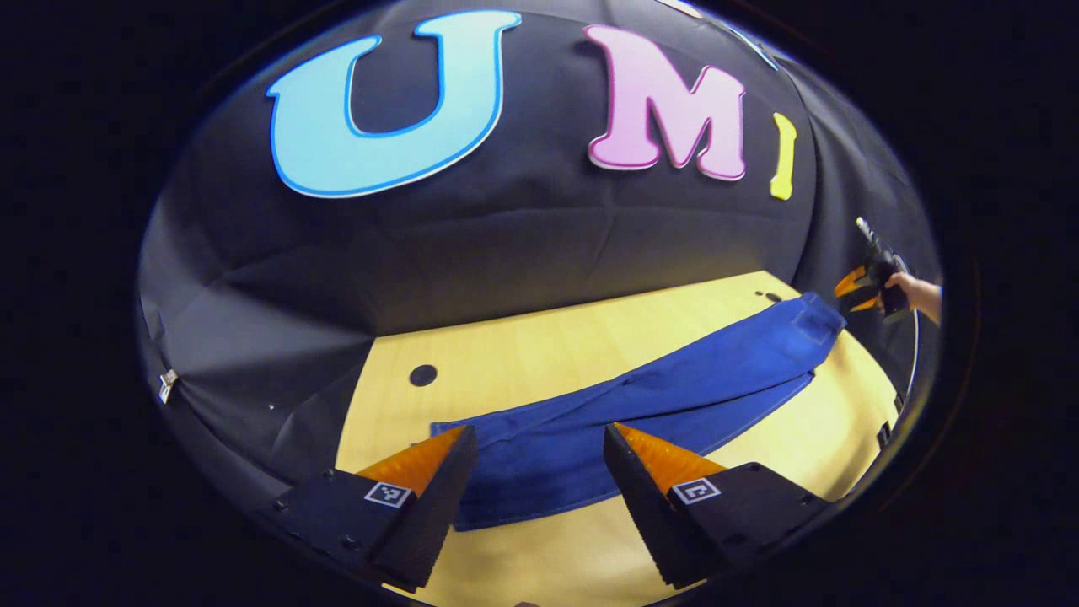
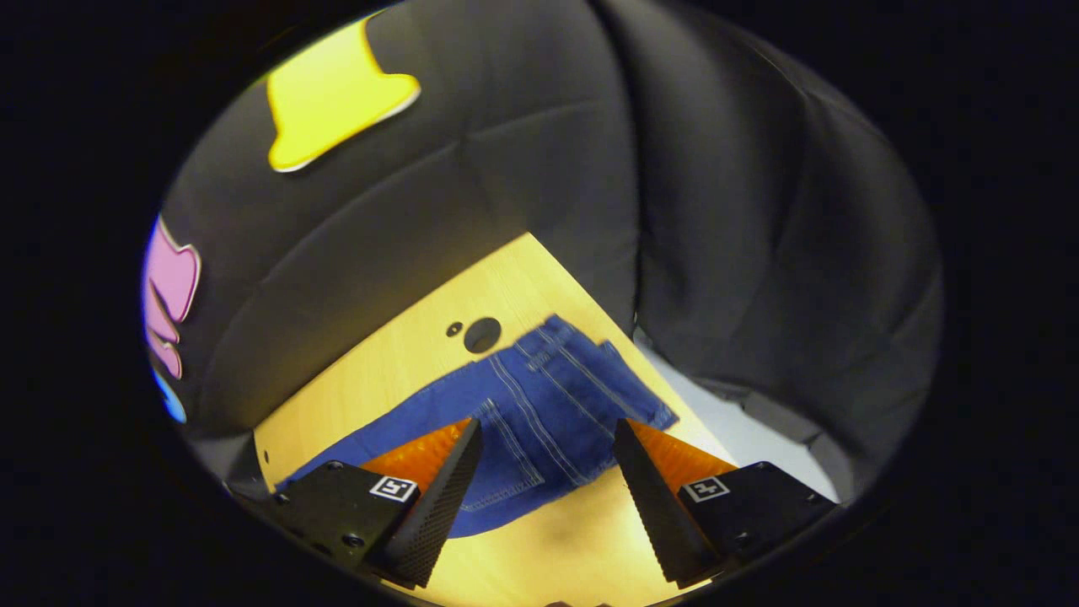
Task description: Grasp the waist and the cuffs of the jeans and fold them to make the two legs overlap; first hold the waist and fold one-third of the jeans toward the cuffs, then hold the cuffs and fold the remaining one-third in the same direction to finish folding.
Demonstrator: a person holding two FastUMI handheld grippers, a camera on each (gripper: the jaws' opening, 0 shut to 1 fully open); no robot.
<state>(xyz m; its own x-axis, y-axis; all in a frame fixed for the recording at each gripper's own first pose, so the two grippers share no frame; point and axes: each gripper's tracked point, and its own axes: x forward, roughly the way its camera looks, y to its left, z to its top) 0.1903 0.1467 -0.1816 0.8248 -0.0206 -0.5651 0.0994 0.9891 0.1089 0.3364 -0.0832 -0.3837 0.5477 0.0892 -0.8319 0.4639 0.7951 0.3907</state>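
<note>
I am hovering both tongs, left (image 1: 539,472) and right (image 2: 548,468), jaws spread and empty, over the jeans (image 1: 641,396) lying flat on the worktop (image 1: 539,346); next I am judging waist and cuffs need gripping.

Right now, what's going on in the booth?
A person is holding a gripper in each hand over a pair of blue denim jeans laid out flat along a light wooden table. The left gripper hangs open above the cuff end. The right gripper hangs open above the waist end with its stitched pockets. Neither one touches the cloth. The jeans look already doubled lengthwise, and no thirds fold has been made yet.
</note>
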